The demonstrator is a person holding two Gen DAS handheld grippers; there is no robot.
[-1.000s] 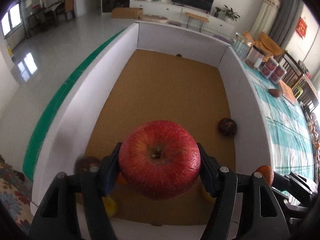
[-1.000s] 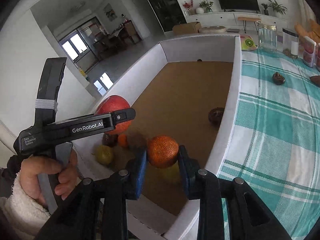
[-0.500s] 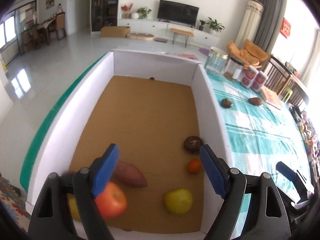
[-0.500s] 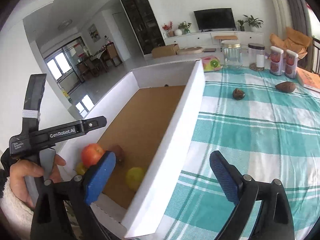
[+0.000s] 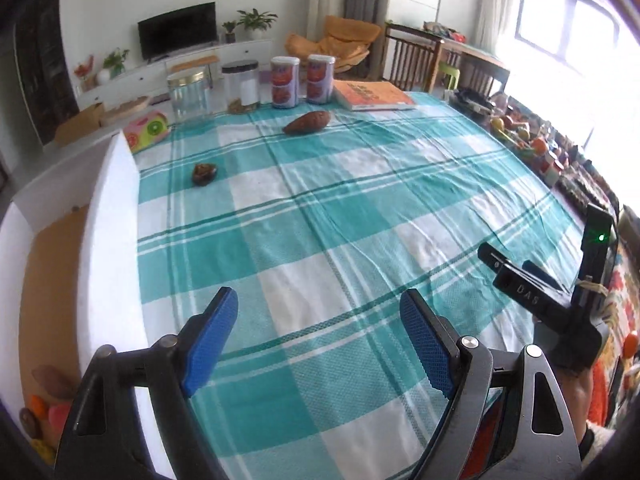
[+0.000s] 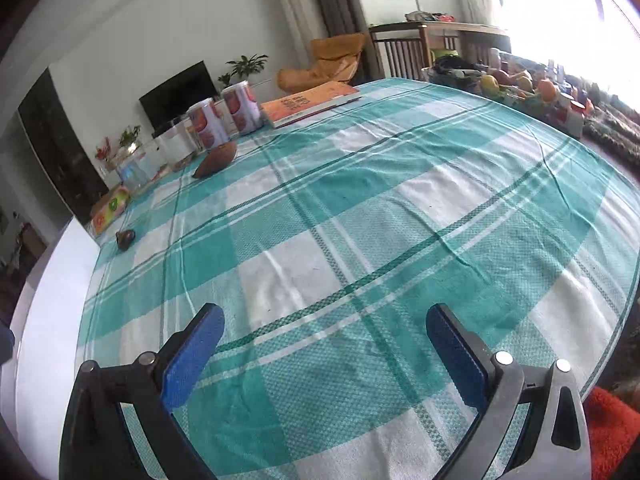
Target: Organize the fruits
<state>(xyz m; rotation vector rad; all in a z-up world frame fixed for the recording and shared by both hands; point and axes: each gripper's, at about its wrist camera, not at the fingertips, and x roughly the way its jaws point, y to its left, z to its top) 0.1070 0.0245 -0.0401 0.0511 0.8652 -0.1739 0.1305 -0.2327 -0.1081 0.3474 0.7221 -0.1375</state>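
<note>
Apple and orange were dropped in the box [image 5: 112, 216]; both grippers, left [image 5: 320, 344] and right [image 6: 320, 356], had just opened empty and swung over the cloth [image 5: 320, 208] toward the yam [image 5: 307, 122] and dark fruit [image 5: 204, 173]

Open tablecloth [image 5: 360, 200]; jars [image 5: 188, 92] along far edge.

Bright window [image 5: 576, 36], white walls, wall-side television [image 5: 177, 35], perhaps an orange armchair [image 5: 340, 42].
</note>
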